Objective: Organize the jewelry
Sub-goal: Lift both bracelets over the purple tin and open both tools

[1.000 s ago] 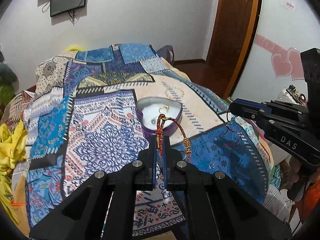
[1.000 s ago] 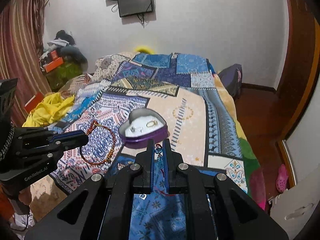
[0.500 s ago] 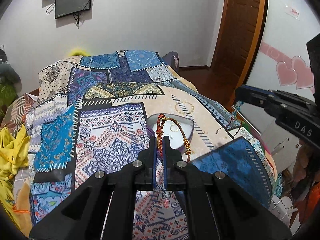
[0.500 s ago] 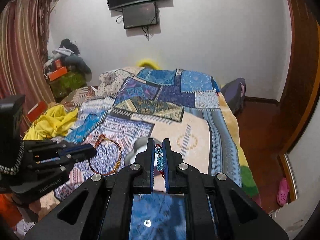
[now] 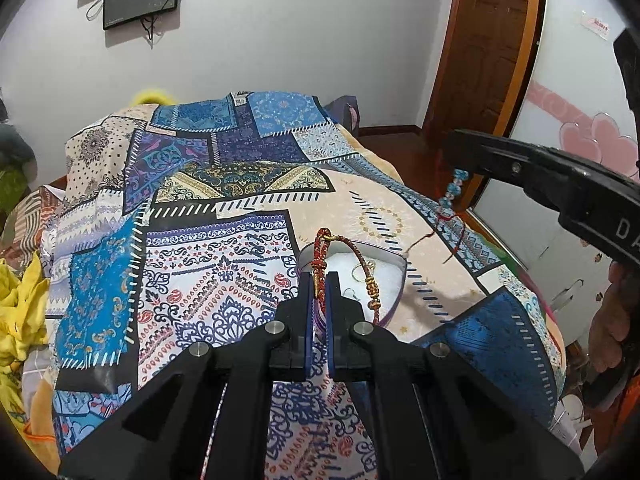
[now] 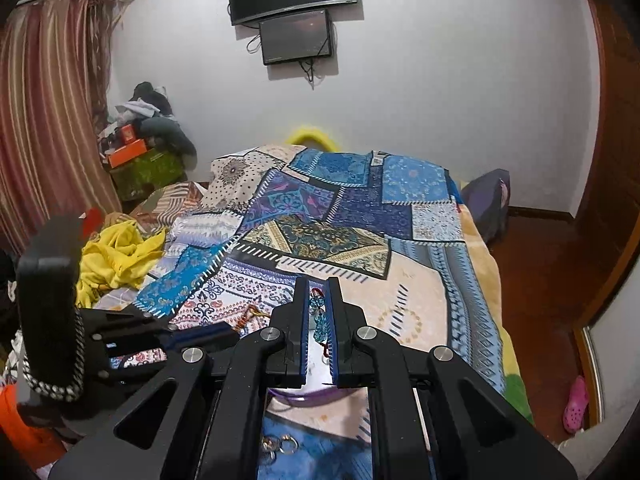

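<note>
My left gripper [image 5: 319, 280] is shut on a red and gold braided bracelet [image 5: 356, 254], which loops up over the open purple heart-shaped box [image 5: 394, 270] on the patchwork bedspread. The box's white inside holds a ring and earrings. My right gripper [image 6: 319, 292] is shut on a blue beaded bracelet [image 6: 318, 318] with red cord. In the left wrist view it [image 5: 452, 190] dangles above the bed to the right of the box. The box's purple rim [image 6: 304, 394] shows under the right gripper. Several small rings [image 6: 280, 446] lie on the blue patch below.
The patchwork bedspread [image 5: 224, 240] covers the bed. Yellow cloth [image 6: 116, 256] is piled at the left edge. A wooden door [image 5: 488, 48] and bare floor are to the right, a white cabinet with pink hearts [image 5: 576, 140] beside them. Two screens [image 6: 294, 8] hang on the far wall.
Both grippers have lifted with their bracelets. The right gripper has risen and moved over the box, so the beaded bracelet now hangs clear of the bedspread.
</note>
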Tool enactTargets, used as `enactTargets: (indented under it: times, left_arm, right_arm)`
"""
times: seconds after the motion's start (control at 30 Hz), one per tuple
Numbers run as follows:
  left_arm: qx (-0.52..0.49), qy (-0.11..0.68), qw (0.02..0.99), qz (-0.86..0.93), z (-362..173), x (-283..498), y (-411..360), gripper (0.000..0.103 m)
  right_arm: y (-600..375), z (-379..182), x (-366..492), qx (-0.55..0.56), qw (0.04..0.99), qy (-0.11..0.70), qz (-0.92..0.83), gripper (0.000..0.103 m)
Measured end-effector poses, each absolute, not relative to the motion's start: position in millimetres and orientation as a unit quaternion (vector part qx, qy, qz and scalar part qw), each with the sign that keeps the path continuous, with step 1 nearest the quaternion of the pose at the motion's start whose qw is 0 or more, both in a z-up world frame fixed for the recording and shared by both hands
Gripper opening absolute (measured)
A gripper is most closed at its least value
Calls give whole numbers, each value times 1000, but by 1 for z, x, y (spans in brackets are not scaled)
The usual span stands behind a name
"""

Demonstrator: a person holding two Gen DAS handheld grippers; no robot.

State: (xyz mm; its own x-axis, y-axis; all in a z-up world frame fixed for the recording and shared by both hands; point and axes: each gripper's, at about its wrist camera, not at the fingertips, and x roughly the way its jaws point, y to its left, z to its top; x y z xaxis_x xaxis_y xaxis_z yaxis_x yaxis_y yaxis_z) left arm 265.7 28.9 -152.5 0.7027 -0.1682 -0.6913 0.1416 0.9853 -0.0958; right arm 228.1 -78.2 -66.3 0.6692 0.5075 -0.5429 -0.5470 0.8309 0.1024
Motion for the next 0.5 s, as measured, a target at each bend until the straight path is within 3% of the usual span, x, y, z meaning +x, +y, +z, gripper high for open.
enactTargets:
  times: [0.5]
  left_arm:
    - [-6, 413, 904, -106, -184, 295, 18, 4]
  right_arm:
    - [-73, -132, 265, -25, 880, 378, 286, 7]
